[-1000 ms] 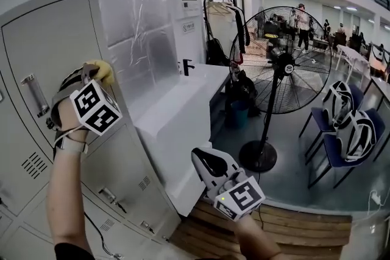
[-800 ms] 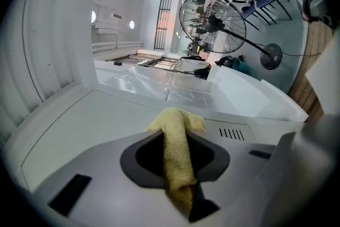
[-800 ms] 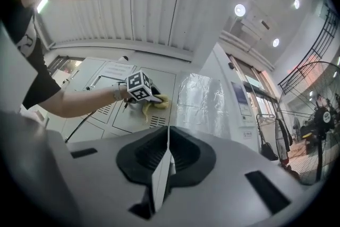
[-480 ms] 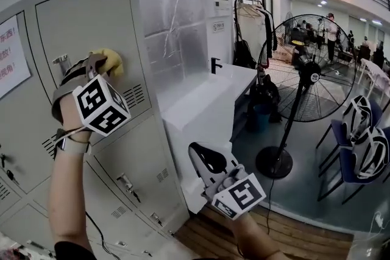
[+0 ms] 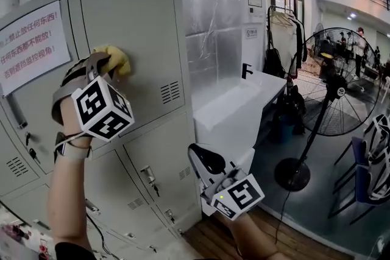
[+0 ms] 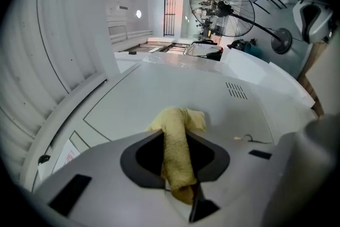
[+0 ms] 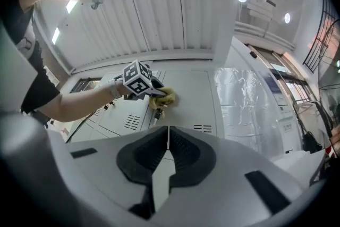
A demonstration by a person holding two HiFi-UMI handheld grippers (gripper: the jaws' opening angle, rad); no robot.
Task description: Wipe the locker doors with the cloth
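Against the upper locker door (image 5: 131, 45), left gripper (image 5: 100, 64) clamps the yellow cloth (image 5: 116, 59); right gripper (image 5: 204, 161) hangs low, jaws closed, empty.

We list the locker door (image 5: 137, 33): painted sheet metal, smooth, matt grey.
On the door, the cloth (image 5: 117, 59): yellow terry, rough nap.
Left of the door, the notice (image 5: 33, 39): matt paper.
Right of the door, the film (image 5: 210, 21): wrinkled, glossy, silvery.
Below the door, the floor planks (image 5: 213, 240): dull brown wood.
At the door, the left gripper (image 6: 174, 141): smooth matt grey plastic shell.
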